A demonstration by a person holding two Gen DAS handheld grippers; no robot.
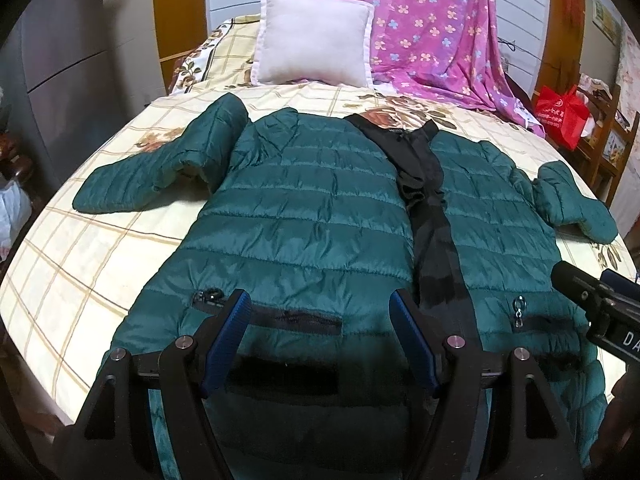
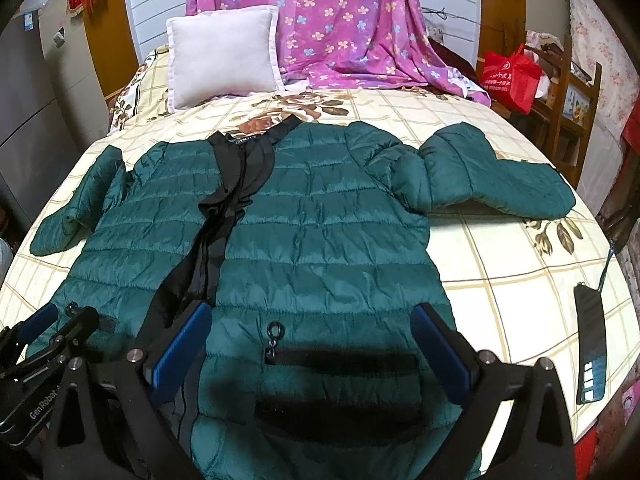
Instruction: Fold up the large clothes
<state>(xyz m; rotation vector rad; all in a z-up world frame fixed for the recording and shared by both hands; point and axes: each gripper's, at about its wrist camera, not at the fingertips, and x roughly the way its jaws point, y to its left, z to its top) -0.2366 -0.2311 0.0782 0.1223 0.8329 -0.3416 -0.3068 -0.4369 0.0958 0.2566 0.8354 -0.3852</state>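
Lying flat on one bed [image 1: 100,264], one green jacket [image 1: 304,216] sits beneath two hand-held grippers [image 1: 320,312] [image 2: 312,328], both spread apart.

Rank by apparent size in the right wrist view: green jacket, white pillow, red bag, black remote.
1. green jacket
2. white pillow
3. red bag and black remote: look alike; the remote lies nearer the camera, so unranked.
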